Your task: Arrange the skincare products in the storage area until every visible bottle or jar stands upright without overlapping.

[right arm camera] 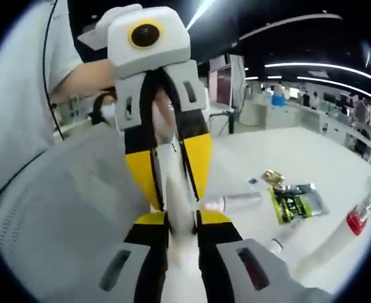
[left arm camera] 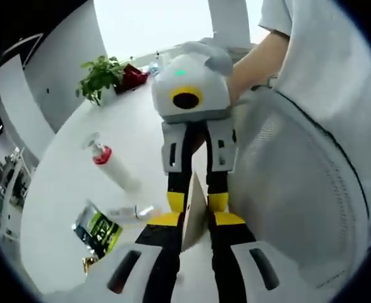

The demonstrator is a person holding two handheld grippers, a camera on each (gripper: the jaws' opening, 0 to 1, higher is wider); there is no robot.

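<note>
Nearest to us in the left gripper view, the left gripper rises from the bottom edge, its black and yellow jaws pressed onto a thin flat edge of the grey mesh storage bag, which spreads across the right side of that view. Meeting it from above, the right gripper pinches the same flat edge, so the two sets of yellow tips sit almost touching.

We see the same meeting in the right gripper view: the right gripper comes up from the bottom, the left gripper comes down from above, and both are closed on a pale, blurred fold of the bag, which bulges to the left.

On the white table the skincare products lie well apart from the bag. We see a white bottle with a red collar lying on its side, a small white tube lying beside a green and black sachet, and a small gold item near the sachet, too small to identify.

A potted green plant stands at the far end of the table. A person's sleeve and forearm reach in behind the right gripper.
</note>
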